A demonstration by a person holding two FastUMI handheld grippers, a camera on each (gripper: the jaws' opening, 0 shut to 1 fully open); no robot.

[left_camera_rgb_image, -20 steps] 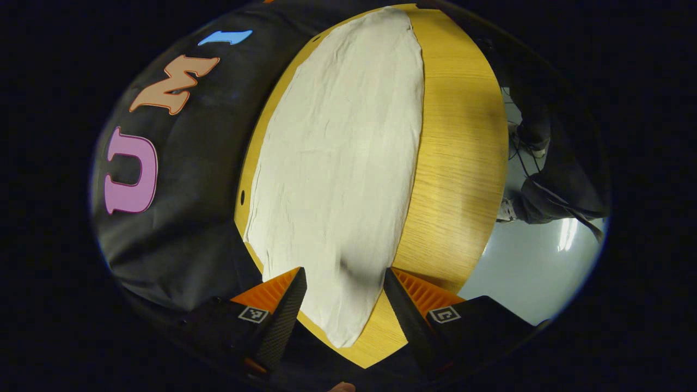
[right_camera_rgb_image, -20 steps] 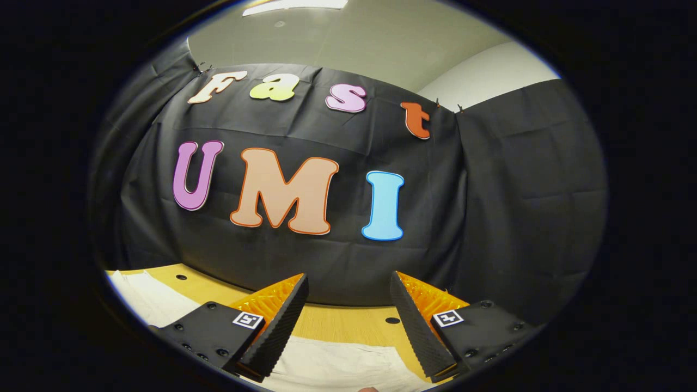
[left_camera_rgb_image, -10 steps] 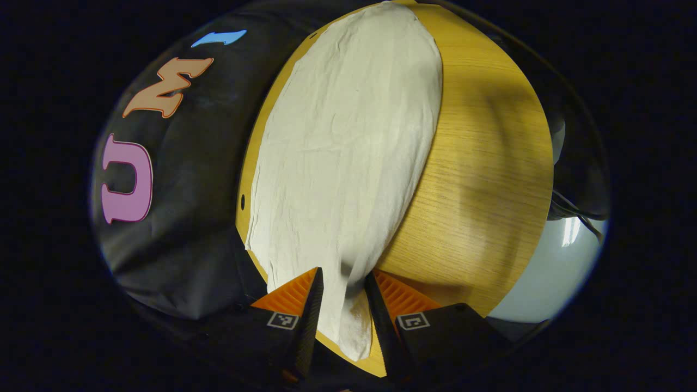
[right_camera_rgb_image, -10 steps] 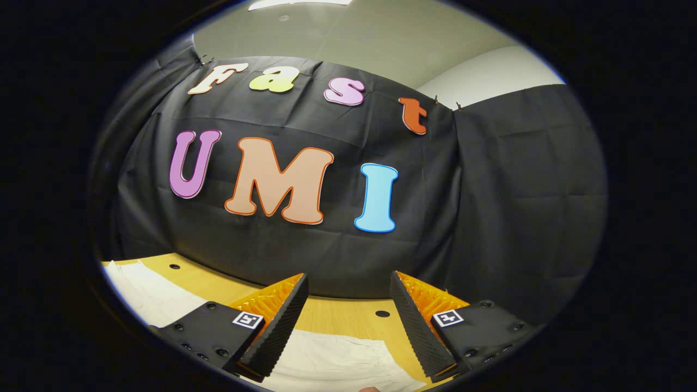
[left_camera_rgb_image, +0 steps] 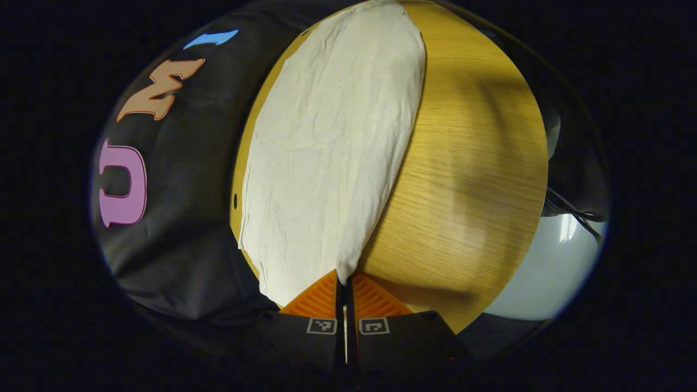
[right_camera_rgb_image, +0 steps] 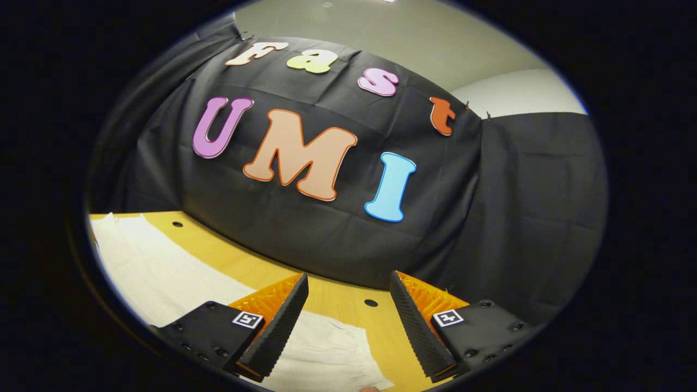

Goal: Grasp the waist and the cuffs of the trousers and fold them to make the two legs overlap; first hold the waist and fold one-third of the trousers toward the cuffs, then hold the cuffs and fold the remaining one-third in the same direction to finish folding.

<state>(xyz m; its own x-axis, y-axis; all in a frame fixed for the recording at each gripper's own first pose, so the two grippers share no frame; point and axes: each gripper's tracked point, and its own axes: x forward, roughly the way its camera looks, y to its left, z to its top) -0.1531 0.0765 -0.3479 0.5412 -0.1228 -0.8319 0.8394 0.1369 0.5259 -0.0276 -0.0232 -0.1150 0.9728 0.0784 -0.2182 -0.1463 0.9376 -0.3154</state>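
Cream trousers (left_camera_rgb_image: 332, 147) lie flat and lengthwise on the wooden table (left_camera_rgb_image: 468, 163) in the left gripper view. My left gripper (left_camera_rgb_image: 345, 283) is shut on the near corner of the trousers, the cloth pinched between its fingers at the table's near end. In the right gripper view the trousers (right_camera_rgb_image: 163, 272) run along the table (right_camera_rgb_image: 239, 267) to the left, with one end (right_camera_rgb_image: 332, 354) lying under my right gripper (right_camera_rgb_image: 348, 305). That gripper is open, its fingers wide apart above the cloth's end.
The black booth wall (right_camera_rgb_image: 337, 218) stands close behind the table's far edge. A small hole (right_camera_rgb_image: 371, 302) marks the tabletop between the right fingers. Grey floor (left_camera_rgb_image: 544, 272) shows beyond the table's right edge in the left gripper view.
My left gripper went from wide open to shut on the trousers' near corner. My right gripper tilted down a little, bringing more table and cloth into sight.
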